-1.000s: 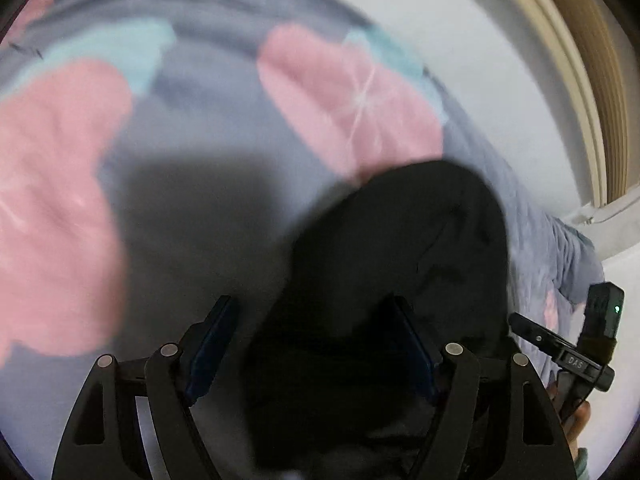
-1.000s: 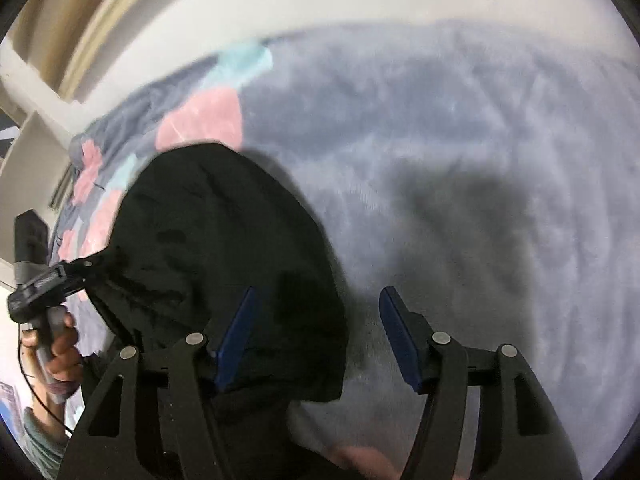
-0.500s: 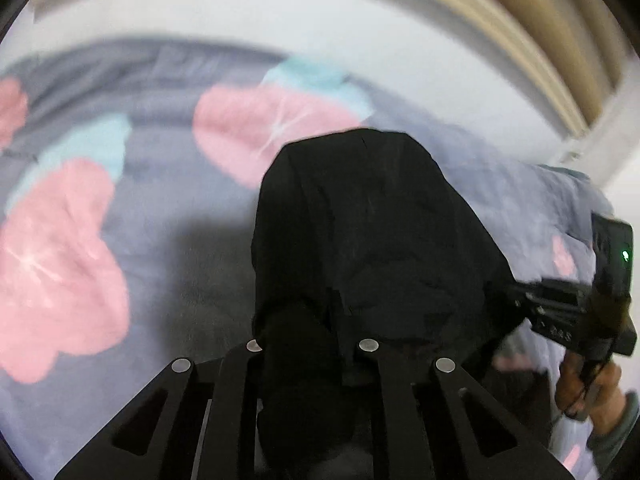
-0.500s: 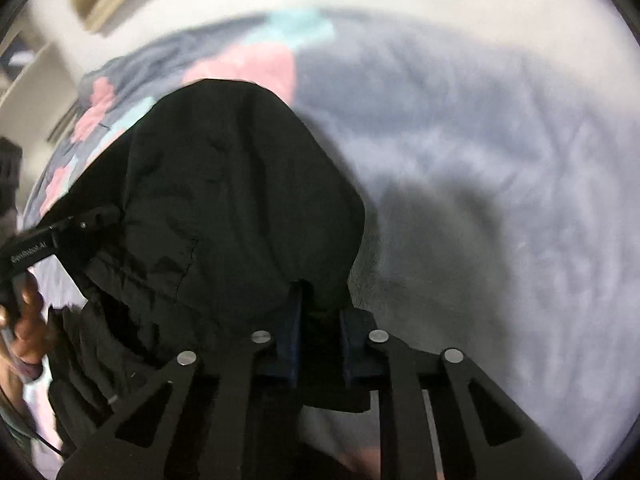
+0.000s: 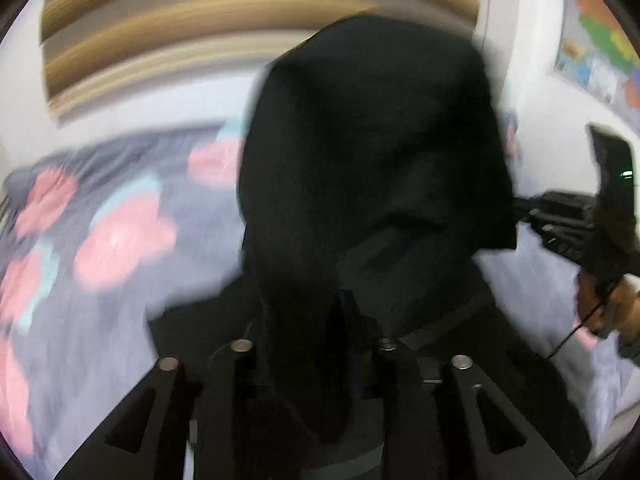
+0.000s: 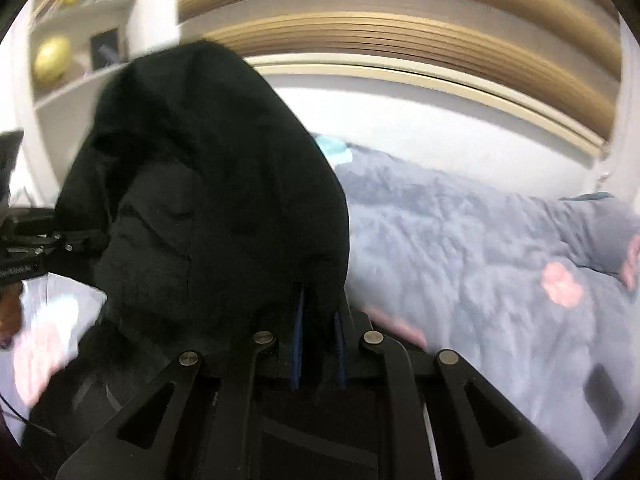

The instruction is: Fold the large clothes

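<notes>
I have the large black, thin-woven garment lifted between my two tongs, one on each side of an edge, so that its bulk can hang free and I can see where a fold line should fall; that is my reading of why I hold it up and not flat. My left tongs have black cloth running down between the fingers, and the jaws are easing apart at this moment, though the cloth hides the pads and I cannot tell how firmly they press. My right tongs are nearly shut, their blue pads pinching a fold of the same garment. The garment hangs above the fluffy grey blanket with pink and teal flowers that covers the bed, its lower part pooling dark near my tongs. As for containers, I see only a white open shelf at the back, holding a round golden ball and a small dark frame beside it; the rest is too blurred.
</notes>
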`<action>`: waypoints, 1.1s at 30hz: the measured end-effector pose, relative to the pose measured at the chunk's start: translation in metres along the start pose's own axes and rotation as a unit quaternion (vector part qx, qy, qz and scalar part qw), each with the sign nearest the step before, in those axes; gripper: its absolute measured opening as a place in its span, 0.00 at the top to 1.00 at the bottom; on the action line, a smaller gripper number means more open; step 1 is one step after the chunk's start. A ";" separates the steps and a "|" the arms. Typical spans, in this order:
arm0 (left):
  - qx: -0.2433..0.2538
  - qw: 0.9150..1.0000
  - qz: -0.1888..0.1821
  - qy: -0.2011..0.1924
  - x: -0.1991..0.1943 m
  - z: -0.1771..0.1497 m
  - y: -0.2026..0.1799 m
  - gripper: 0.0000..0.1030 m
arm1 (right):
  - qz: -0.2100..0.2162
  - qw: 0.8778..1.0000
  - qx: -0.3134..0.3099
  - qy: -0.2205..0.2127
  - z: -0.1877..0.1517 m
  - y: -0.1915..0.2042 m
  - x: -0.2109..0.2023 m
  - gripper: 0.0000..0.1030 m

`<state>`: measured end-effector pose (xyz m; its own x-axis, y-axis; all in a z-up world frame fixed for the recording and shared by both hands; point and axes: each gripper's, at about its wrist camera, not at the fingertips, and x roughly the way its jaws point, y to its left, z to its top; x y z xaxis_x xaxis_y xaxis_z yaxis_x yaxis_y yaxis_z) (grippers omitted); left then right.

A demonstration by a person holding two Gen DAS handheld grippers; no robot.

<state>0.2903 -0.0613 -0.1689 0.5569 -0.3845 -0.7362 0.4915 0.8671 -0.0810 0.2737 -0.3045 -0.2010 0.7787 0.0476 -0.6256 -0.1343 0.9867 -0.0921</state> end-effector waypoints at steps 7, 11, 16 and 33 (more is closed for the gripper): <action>-0.178 0.975 0.033 0.131 -0.005 -0.123 0.057 0.69 | 0.040 0.979 0.062 0.190 -0.101 -0.004 0.012 0.84; -0.168 0.984 0.037 0.056 -0.040 -0.079 0.061 0.69 | 0.066 0.974 0.101 0.191 -0.082 -0.028 0.002 0.80; -0.151 0.988 -0.017 0.002 -0.025 0.002 0.038 0.69 | 0.105 0.979 0.105 0.136 -0.012 -0.014 0.003 0.56; -0.269 0.942 -0.099 0.173 0.124 -0.089 0.014 0.69 | 0.105 0.953 0.108 0.262 -0.120 0.064 0.124 0.57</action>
<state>0.3071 -0.0683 -0.3207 0.1922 -0.5103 -0.8382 0.0997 0.8599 -0.5006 0.2880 -0.2545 -0.3771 0.3270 0.2196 -0.9192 -0.0807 0.9756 0.2044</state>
